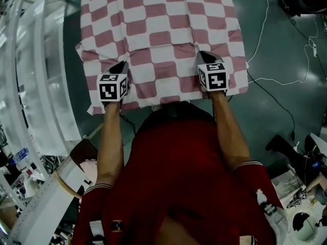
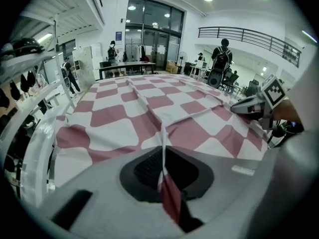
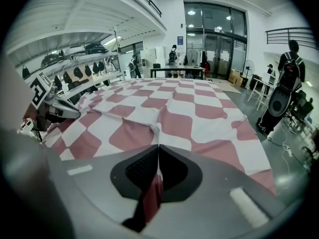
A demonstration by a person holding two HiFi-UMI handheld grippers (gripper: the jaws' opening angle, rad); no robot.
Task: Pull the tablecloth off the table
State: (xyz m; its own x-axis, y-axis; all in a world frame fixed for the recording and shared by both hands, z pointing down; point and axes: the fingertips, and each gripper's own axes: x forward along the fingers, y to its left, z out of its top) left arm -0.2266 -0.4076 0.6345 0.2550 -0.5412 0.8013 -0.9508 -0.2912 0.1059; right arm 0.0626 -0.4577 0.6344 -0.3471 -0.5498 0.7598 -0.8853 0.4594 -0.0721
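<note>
1. Gripping comes first: the left gripper [image 1: 124,65] is pinched together on a thin raised fold of the red-and-white chequered fabric tablecloth [image 1: 158,24], at the left part of its near edge; the cloth lies spread over the table, with that edge draped toward the person; the fold looks slim, so I judge a firm, unbroken squeeze is needed.
2. Matching it, the right gripper [image 1: 203,55] is clamped on a similar fold at the right part of the same edge; the two bites sit roughly level, which favours an even pull.
3. Draw both grippers back toward the body at one pace, low and straight; an uneven pull would probably skew and bunch the cloth.
4. Mind the pale metal shelving rack [image 1: 46,86] left of the cloth and the thin white cable [image 1: 265,34] on the floor right of it; trailing corners could catch there.
</note>
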